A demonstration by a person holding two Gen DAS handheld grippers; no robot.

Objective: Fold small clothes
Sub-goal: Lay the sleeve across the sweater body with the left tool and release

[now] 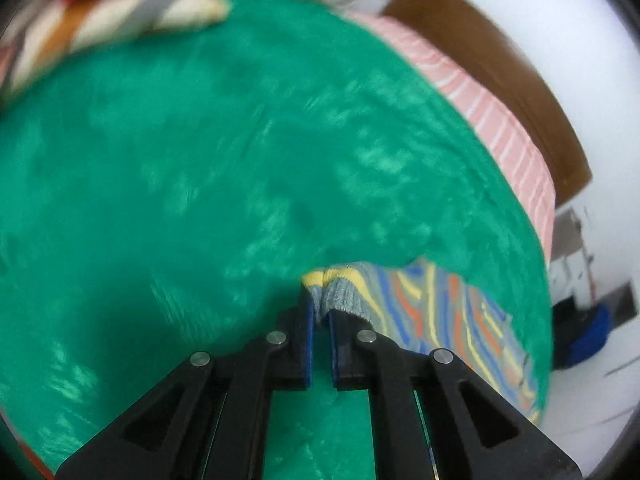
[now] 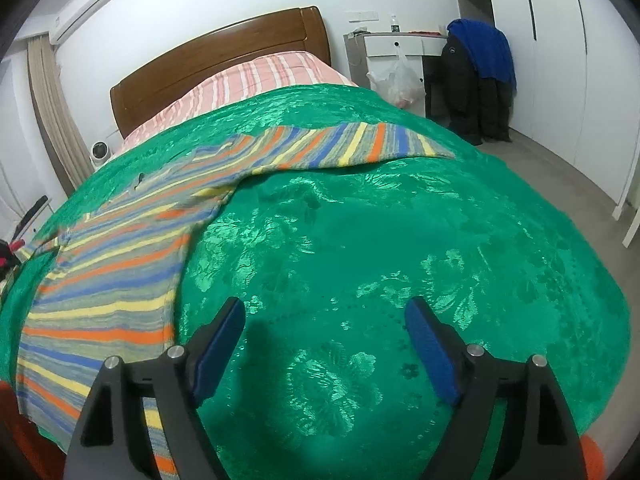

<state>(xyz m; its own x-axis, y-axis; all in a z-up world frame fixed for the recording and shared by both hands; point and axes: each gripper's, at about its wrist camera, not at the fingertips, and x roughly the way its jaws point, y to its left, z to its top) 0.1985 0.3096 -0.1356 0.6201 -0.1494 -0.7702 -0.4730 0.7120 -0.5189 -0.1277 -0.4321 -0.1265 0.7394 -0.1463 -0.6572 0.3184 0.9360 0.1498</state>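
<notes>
A striped knit garment (image 2: 120, 272) in grey, blue, yellow and orange lies spread on the green bedspread (image 2: 360, 240), one sleeve reaching right across the bed. My left gripper (image 1: 320, 316) is shut on a grey-and-yellow edge of this striped garment (image 1: 440, 312), low over the bedspread (image 1: 200, 160). My right gripper (image 2: 324, 320) is open and empty, hovering over bare bedspread to the right of the garment's lower body. The left wrist view is blurred by motion.
A pile of other clothes (image 1: 120, 8), red and striped, lies at the far left. A pink striped sheet (image 2: 260, 76) and wooden headboard (image 2: 216, 52) are at the bed's head. A desk with dark and blue coats (image 2: 480, 72) stands to the right.
</notes>
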